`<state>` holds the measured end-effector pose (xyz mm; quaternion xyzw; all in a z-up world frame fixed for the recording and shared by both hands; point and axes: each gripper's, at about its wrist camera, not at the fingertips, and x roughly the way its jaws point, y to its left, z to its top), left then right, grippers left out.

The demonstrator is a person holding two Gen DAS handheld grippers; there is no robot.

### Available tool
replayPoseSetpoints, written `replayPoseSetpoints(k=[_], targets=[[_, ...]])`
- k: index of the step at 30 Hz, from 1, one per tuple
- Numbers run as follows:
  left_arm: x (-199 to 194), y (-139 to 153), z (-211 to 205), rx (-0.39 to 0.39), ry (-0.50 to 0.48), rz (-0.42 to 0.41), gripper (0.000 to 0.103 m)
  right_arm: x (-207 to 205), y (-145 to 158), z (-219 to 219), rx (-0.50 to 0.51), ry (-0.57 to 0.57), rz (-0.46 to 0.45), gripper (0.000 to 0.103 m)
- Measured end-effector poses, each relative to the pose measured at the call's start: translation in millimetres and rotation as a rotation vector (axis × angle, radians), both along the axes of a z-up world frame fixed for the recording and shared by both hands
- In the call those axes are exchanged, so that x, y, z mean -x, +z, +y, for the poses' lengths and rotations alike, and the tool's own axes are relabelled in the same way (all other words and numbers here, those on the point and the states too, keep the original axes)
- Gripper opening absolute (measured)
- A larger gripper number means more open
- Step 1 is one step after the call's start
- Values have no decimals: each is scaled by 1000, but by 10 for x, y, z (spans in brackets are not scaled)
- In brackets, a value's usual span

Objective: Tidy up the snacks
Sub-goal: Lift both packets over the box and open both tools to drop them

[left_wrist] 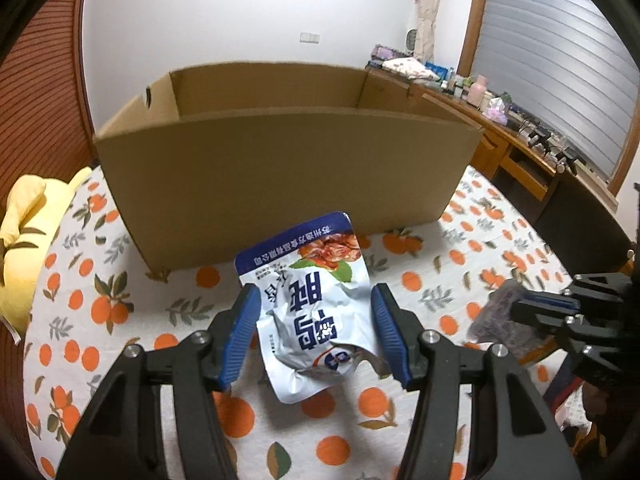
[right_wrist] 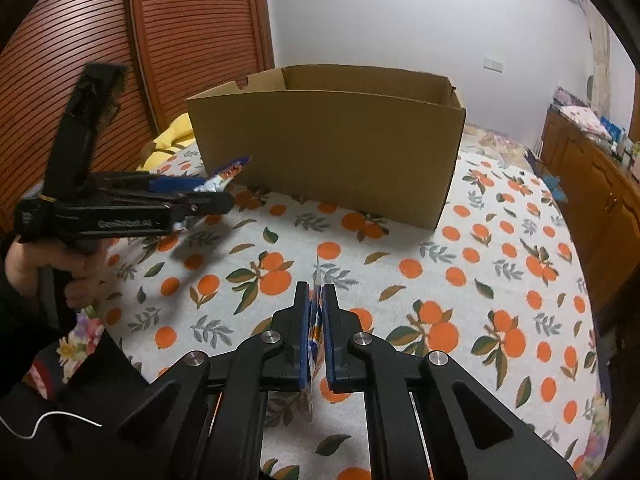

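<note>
In the left wrist view my left gripper (left_wrist: 315, 294) is shut on a crumpled white and blue snack pouch (left_wrist: 316, 312), its blue pads pressing on both sides. The right wrist view shows the left gripper (right_wrist: 212, 193) from the side, with the pouch (right_wrist: 225, 173) held above the sheet. My right gripper (right_wrist: 316, 291) is shut on a thin packet (right_wrist: 316, 336) seen edge-on. From the left wrist view the right gripper (left_wrist: 517, 311) holds this purplish packet (left_wrist: 493, 317) low over the bed. An open cardboard box (left_wrist: 280, 168) (right_wrist: 332, 152) stands just beyond both.
The box stands on a bed with an orange-print sheet (right_wrist: 460, 280). A yellow cushion (left_wrist: 24, 248) lies at the left. A cluttered wooden desk (left_wrist: 516, 140) runs along the right. Slatted wooden doors (right_wrist: 180, 40) are behind. A hand (right_wrist: 60, 264) grips the left tool's handle.
</note>
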<state>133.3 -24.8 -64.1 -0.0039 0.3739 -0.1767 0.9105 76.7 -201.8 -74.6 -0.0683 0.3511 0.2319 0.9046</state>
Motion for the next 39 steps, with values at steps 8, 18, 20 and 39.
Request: replayPoseSetpoints(k=[8, 18, 20, 39], targets=[[51, 505, -77, 18, -47, -89, 56, -146, 461, -63, -10, -11, -97, 4], [-313, 1092, -67, -21, -40, -193, 56, -737, 1124, 15, -28, -24, -211, 4], [-430, 1138, -58, -35, -34, -202, 56, -903, 1180, 41, -35, -31, -214, 4], [-1391, 776, -87, -82, 2, -118, 56, -1804, 955, 216, -16, -46, -145, 4]])
